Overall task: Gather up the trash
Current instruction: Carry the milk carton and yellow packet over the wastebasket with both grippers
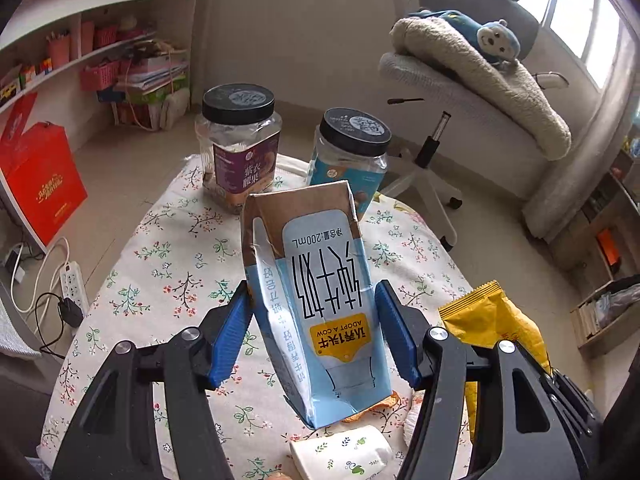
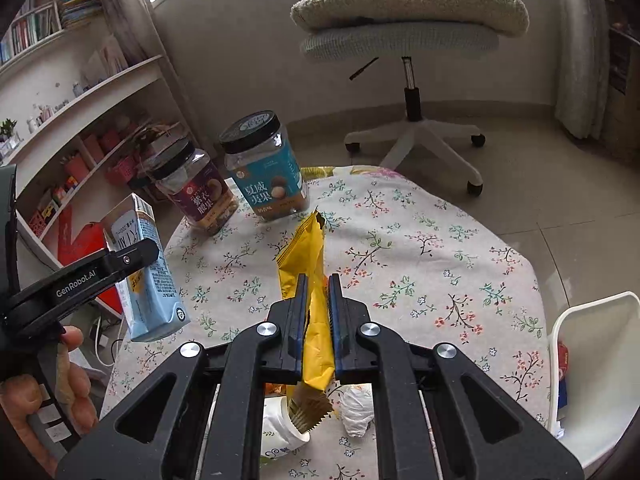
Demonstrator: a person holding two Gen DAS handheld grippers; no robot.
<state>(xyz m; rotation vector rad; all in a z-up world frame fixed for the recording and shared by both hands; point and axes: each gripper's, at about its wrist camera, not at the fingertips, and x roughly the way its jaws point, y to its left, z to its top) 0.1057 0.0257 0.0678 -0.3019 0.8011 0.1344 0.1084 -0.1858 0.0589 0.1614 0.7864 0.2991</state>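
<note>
Milk carton (image 1: 316, 300) sits clamped between my left fingers (image 1: 234, 328), lifted above the flowered bench (image 1: 160, 264); my right fingers (image 2: 298, 312) pinch a yellow wrapper (image 2: 312, 264) near the white bin (image 2: 600, 360).

The white bin (image 2: 592, 364) is cut off by the right and lower edges of the right wrist view; its contents are partly hidden. The milk carton (image 1: 316, 300) covers part of the blue-label jar (image 1: 348, 156). The yellow wrapper (image 1: 492, 320) runs behind the left gripper (image 1: 314, 330).
</note>
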